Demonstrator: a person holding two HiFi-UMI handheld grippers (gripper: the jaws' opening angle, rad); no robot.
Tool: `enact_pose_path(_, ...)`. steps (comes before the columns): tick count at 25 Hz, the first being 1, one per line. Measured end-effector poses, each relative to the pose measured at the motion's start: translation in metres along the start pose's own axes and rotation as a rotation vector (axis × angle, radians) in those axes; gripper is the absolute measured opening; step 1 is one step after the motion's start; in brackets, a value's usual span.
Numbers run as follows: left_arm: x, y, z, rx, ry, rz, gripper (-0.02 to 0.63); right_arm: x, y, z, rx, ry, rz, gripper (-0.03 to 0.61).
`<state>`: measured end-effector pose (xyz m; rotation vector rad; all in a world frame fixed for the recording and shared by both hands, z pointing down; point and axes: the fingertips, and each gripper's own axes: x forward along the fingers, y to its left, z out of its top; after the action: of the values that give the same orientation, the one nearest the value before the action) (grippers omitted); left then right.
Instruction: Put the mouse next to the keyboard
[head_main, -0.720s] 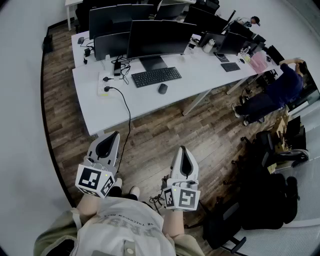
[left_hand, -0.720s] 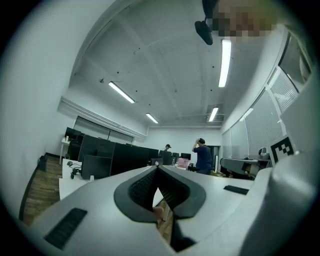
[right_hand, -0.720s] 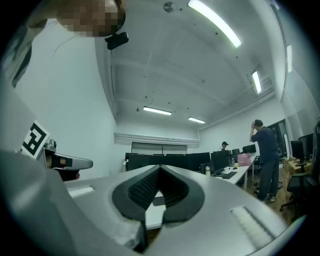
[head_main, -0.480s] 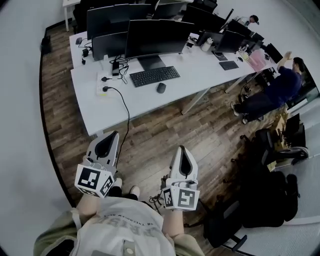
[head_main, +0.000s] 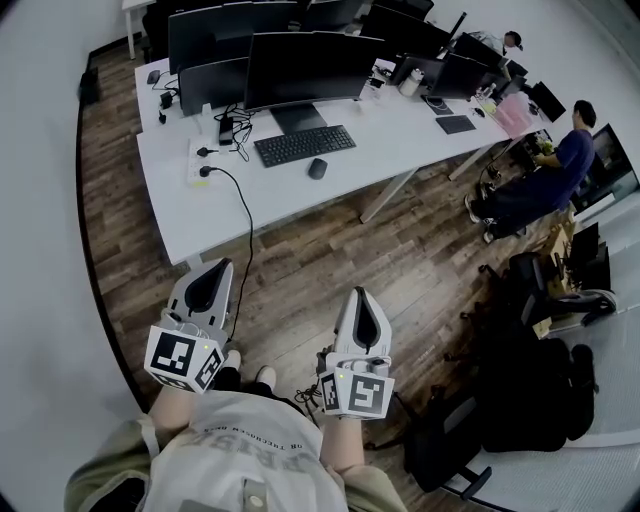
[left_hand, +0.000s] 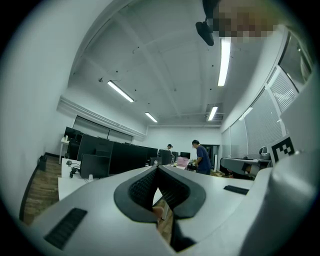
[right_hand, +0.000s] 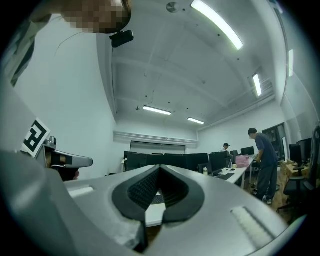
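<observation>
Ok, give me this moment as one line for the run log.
left gripper: shut, empty | right gripper: shut, empty | mouse: on desk near keyboard, untouched | grippers: short of desk

The keyboard (head_main: 305, 145) is a long black slab lying flat and slightly slanted on the white bench (head_main: 250, 205), right in front of the stand of a wide dark monitor (head_main: 312, 68). The mouse (head_main: 317, 168) is small, dark and rounded. It lies flat on the bench just in front of the keyboard's right half, close to it but apart.
</observation>
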<state>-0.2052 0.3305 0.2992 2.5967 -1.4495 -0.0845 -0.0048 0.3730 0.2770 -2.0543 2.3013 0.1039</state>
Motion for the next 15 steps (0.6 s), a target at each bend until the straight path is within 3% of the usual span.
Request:
enact_pose_path(3, 0.001, -0.006, 0.001, 0.001, -0.002, 0.008, 0.011, -0.002, -0.007, 0.002, 0.030, -0.013, 0.003, 0.000)
enact_pose_path(6, 0.003, -0.019, 0.003, 0.003, -0.013, 0.011, 0.012, -0.007, -0.019, 0.008, 0.129, -0.056, 0.055, 0.002)
enact_pose_path(7, 0.004, -0.026, 0.003, 0.002, -0.016, 0.001, 0.015, -0.010, -0.022, 0.009, 0.160, -0.060, 0.082, 0.022)
enact_pose_path(8, 0.005, -0.033, 0.003, -0.002, -0.018, -0.012, 0.032, -0.012, -0.026, 0.009, 0.182, -0.060, 0.107, 0.085)
enact_pose_path(10, 0.008, -0.044, 0.001, -0.019, -0.020, -0.035, 0.181, -0.014, -0.034, 0.008, 0.207, -0.052, 0.137, 0.306)
enact_pose_path(11, 0.009, -0.049, 0.002, -0.022, -0.021, -0.044, 0.240, -0.015, -0.039, 0.007, 0.213, -0.050, 0.142, 0.358)
enact_pose_path(15, 0.011, -0.064, 0.002, -0.016, -0.031, -0.052, 0.408, -0.022, -0.055, 0.005, 0.209, -0.056, 0.151, 0.419)
